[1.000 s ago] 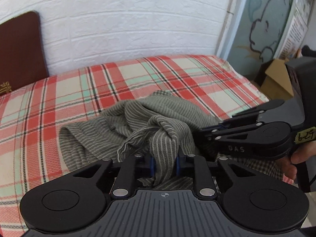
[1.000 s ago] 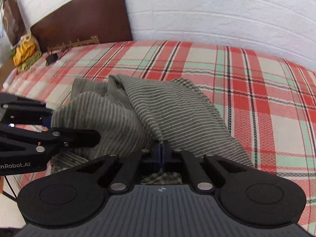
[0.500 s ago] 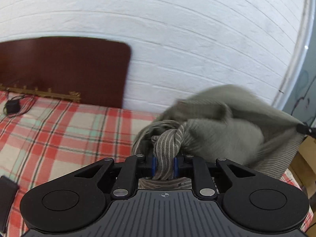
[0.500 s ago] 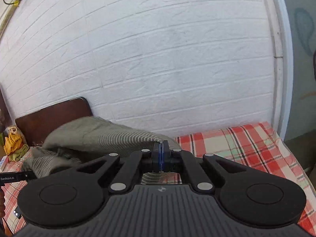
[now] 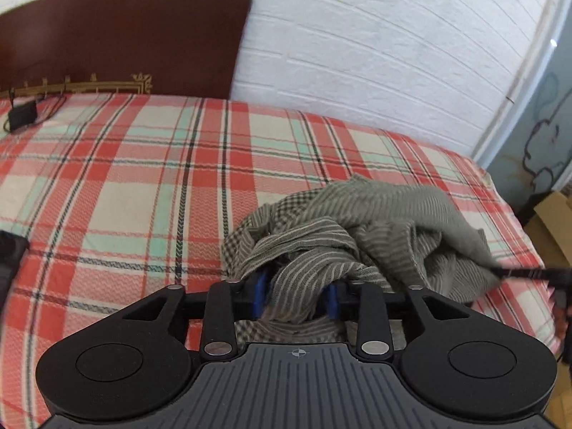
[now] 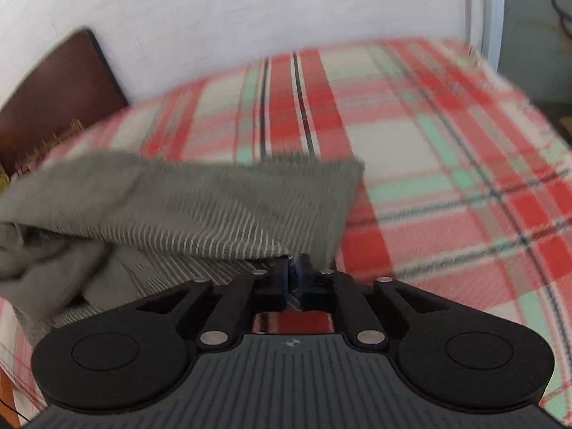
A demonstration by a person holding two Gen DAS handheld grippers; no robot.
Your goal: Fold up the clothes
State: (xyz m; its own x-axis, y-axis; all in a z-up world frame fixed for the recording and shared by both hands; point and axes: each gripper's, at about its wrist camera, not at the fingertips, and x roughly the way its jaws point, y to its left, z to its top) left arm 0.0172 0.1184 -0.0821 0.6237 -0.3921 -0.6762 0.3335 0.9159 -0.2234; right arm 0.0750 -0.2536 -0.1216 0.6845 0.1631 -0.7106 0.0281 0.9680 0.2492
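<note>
A grey striped garment (image 5: pixel 357 236) hangs bunched between two hand-held grippers just above a bed dressed in a red, cream and mint plaid sheet (image 5: pixel 143 186). The left gripper (image 5: pixel 296 296) is clenched on a thick rope of gathered cloth between its blue pads. The right gripper (image 6: pixel 294 279) pinches a thin edge of the same garment, its jaws all but meeting.

Half a second ago both cameras looked at the white brick wall (image 5: pixel 375 53) with the cloth flung high. Now they tilt down at the bed, and the garment has dropped back towards the sheet near the bed's right end. The blur in the right wrist view suggests that hand is moving fast. A second ago the cloth lay heaped on the bed; it reads as a lift-and-shake to open the fabric out. It is not yet flat: from the left wrist view it is a crumpled mass with a checked inner layer showing, though from the right a broad panel spreads out towards the left.

No basket or bin is in view. A cardboard box (image 5: pixel 552 228) stands beyond the bed's right end, its contents hidden. A dark headboard (image 5: pixel 125 35) and a small black device with a cable (image 5: pixel 22 116) sit at the far left.
</note>
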